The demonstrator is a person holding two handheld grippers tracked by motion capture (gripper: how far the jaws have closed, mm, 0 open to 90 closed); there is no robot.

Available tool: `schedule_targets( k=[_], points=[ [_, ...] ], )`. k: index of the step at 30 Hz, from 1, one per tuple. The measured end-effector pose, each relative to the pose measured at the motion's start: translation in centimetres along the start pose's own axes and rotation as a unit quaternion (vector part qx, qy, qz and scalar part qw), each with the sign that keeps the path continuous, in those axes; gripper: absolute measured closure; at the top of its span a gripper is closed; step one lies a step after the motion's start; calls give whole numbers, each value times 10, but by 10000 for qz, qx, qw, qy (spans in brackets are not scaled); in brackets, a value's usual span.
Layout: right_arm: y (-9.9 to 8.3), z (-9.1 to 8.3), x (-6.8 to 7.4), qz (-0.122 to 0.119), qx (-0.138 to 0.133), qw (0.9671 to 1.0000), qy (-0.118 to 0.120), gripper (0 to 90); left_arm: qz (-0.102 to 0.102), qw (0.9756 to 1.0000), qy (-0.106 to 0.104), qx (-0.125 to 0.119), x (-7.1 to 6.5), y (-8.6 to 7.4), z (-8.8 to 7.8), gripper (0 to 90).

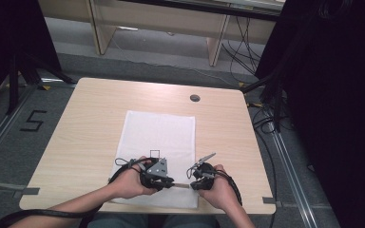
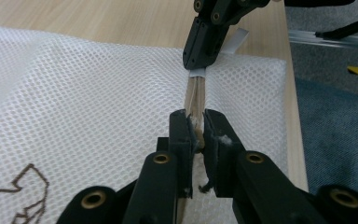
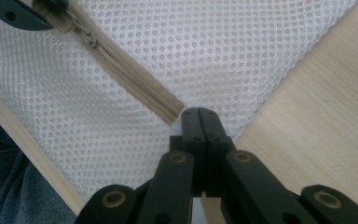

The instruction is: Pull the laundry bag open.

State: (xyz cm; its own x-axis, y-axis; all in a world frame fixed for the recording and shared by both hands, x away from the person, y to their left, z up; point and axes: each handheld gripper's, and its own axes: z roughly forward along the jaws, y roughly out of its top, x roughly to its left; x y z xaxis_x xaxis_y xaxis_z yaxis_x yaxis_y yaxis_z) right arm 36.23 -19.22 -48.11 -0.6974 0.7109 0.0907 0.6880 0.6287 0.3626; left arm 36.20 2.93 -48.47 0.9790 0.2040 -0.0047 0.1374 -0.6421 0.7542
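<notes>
Left gripper [image 2: 196, 128]: near the front edge of the table [image 1: 95, 104], in the person's left hand. Its jaws are pinched tight on the near end of the zipper [image 2: 195, 95], where the pull seems to sit, though that spot is hard to see.

Right gripper [image 3: 199, 116]: also near the front edge, just to the right of the left one. Its jaws are pressed together, and it looks like they nip the bag's edge at the other end of the zipper. In the left gripper view it bites down on that far end.

Zipper: a tan strip along the front edge of the bag [image 1: 159, 130]. It runs side to side, stretched straight between the two grippers.

Which way to go: the zipper's long line points from the left gripper straight at the right gripper. I think a slide along that line, left to right, would run the zipper, with the right gripper holding the bag steady. Both hands are about as near to it as each other, one at each end.

Bag: white mesh, flat, in the middle of the table, its short front edge by the person. It reaches back toward the far edge.

Hole [image 1: 195, 98]: a small round one, past the bag, near the far right corner.
</notes>
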Motion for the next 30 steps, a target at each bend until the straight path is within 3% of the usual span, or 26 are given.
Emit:
schedule_targets(
  k=[30],
  points=[
    [0,0,0,-4,8,10000,-2,900,-71,9999,18,-68,0,-6,-9,820]
  ],
)
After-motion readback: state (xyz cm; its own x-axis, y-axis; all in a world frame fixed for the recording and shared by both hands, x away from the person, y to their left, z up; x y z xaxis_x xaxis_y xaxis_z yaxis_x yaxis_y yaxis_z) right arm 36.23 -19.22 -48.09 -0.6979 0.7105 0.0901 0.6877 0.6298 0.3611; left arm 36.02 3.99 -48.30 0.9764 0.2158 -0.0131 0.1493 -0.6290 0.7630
